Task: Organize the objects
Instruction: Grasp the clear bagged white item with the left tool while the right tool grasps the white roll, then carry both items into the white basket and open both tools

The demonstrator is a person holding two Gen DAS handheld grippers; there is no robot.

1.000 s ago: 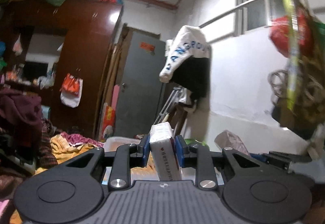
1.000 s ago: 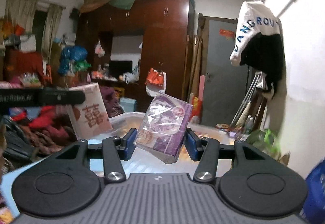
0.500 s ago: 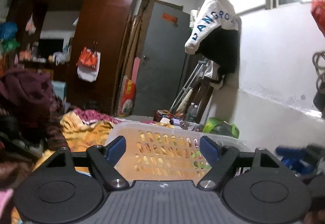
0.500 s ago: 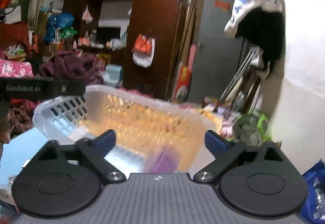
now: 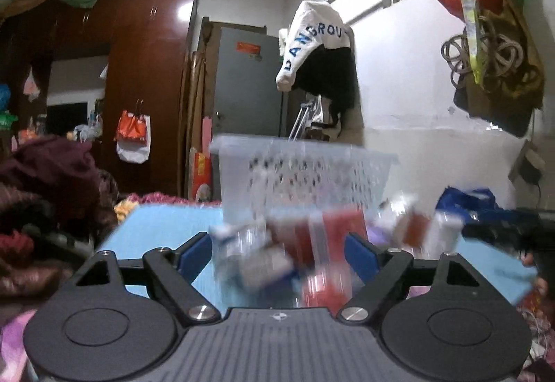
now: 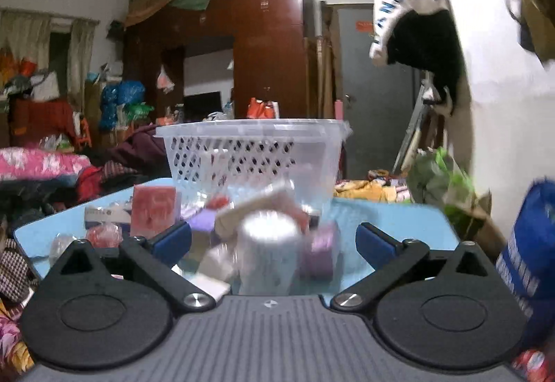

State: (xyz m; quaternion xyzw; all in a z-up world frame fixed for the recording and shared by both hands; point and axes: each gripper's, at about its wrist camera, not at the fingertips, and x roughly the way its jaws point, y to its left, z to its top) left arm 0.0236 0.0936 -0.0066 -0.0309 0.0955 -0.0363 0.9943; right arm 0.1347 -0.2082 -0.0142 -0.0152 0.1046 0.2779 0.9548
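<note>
A clear plastic basket [image 5: 305, 170] stands on a light blue table [image 5: 163, 222]; it also shows in the right wrist view [image 6: 249, 153]. Several small packs lie blurred in front of it. My left gripper [image 5: 279, 252] is open and empty, low over a red pack [image 5: 322, 243] and a white-blue pack [image 5: 249, 253]. My right gripper [image 6: 274, 240] is open and empty, low over a silvery wrapped roll [image 6: 269, 250] and a purple pack [image 6: 321, 252]. A red box [image 6: 154, 210] stands left of them.
A blue bag [image 6: 530, 260] sits at the table's right edge in the right wrist view. A dark wardrobe [image 5: 138, 87] and grey door [image 5: 248, 84] stand behind. Clothes pile up at the left [image 5: 45, 194]. The white wall [image 5: 416, 97] runs along the right.
A second ago my left gripper held a white box and my right a purple packet. Both opened over the basket and let go. Both have since dropped low to the packs on the table.
</note>
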